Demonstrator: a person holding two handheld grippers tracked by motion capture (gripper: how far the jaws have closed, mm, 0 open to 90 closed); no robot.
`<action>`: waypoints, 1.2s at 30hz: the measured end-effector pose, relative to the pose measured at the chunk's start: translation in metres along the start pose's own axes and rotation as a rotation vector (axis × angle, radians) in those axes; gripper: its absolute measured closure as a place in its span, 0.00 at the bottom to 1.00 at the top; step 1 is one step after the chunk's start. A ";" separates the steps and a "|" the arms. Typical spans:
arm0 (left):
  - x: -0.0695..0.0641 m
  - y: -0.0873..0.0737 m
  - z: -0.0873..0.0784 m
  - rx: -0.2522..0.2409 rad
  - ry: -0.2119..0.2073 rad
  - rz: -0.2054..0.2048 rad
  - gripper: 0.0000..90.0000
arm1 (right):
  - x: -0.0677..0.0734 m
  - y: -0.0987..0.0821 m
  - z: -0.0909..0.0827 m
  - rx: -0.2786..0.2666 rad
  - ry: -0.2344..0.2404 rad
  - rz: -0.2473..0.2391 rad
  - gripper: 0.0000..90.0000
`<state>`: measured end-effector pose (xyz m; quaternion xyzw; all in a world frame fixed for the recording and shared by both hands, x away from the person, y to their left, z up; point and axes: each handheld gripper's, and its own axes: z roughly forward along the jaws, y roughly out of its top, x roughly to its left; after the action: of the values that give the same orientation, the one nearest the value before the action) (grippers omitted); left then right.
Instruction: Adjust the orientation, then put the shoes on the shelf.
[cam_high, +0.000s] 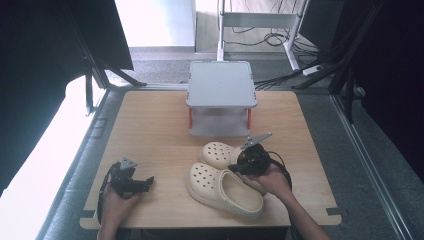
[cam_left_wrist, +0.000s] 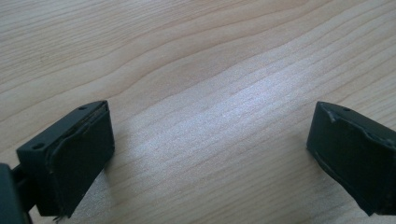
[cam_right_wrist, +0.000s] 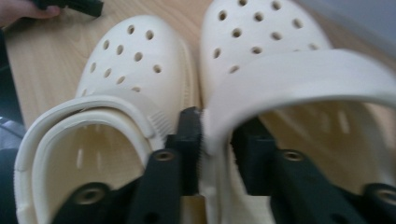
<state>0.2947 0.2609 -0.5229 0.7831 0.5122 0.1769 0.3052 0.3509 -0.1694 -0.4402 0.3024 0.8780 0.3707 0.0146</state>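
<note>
1. right gripper stands with its jaws a little apart, astride the heel strap and inner side wall of the far clog. one jaw sits in the seam between the two shoes and the other inside the shoe's opening. i cannot tell whether the pads press on the wall or merely flank it.
2. the far clog lies near the middle of the table, just in front of the grey shelf. its heel is under the right gripper and its toe points away from it, toward the left of the high view.
3. the near clog lies just beside it, on the person's side and touching or nearly so. its long axis runs much the same way, toe up-left and heel toward the right hand.
4. the relation that matters: both shoes' long axes run in line with the right gripper's reach, heels toward it, so i judge a heel-end hold suits this hand.
5. left gripper has its jaws wide and nothing between them, over bare wood. in the high view it sits well apart from the shoes, to their left, so the right hand is plainly the nearer one.
</note>
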 end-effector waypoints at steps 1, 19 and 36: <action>0.000 0.000 0.000 0.000 0.000 0.000 0.01 | -0.001 0.000 -0.002 -0.007 -0.004 0.002 0.63; 0.000 0.000 0.000 0.000 0.000 0.001 0.01 | 0.000 -0.015 -0.035 -0.005 0.006 -0.118 0.26; 0.000 0.000 0.000 0.000 0.000 0.000 0.01 | 0.007 -0.004 0.010 0.087 0.023 -0.181 0.41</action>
<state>0.2947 0.2609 -0.5229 0.7832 0.5120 0.1769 0.3052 0.3459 -0.1615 -0.4484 0.2179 0.9171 0.3329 0.0247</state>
